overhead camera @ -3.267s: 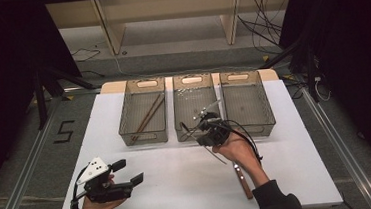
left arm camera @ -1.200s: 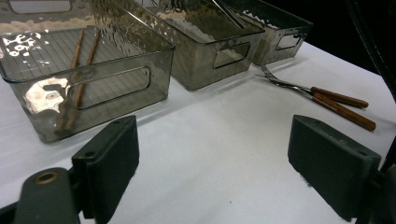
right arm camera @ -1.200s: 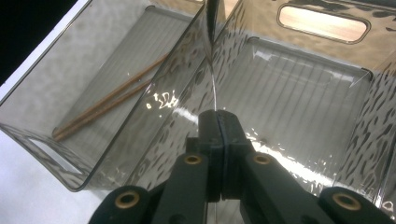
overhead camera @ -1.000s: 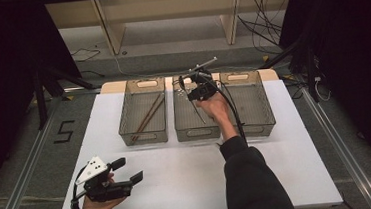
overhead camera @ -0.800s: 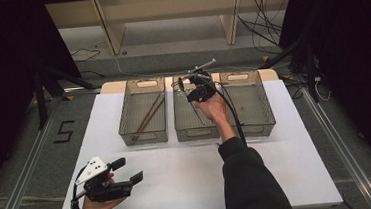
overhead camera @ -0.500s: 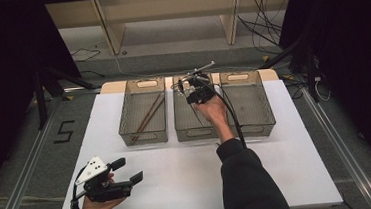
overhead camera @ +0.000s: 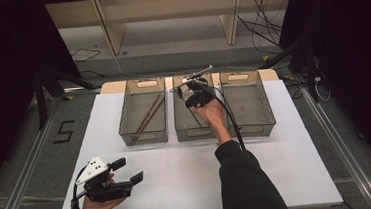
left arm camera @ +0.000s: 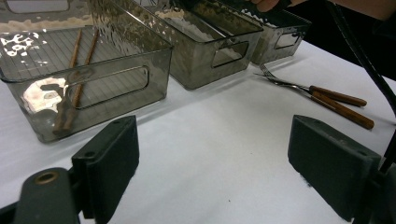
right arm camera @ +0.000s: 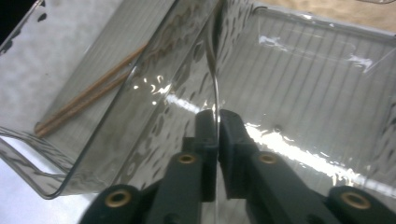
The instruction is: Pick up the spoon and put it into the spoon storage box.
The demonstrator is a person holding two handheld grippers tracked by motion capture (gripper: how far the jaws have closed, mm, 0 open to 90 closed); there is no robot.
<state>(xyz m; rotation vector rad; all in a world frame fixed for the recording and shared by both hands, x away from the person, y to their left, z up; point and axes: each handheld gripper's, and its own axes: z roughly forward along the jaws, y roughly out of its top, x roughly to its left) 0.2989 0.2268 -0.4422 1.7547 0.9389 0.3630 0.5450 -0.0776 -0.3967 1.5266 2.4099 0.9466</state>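
Two forks [left arm camera: 322, 95] beside three bins [left arm camera: 140, 51]
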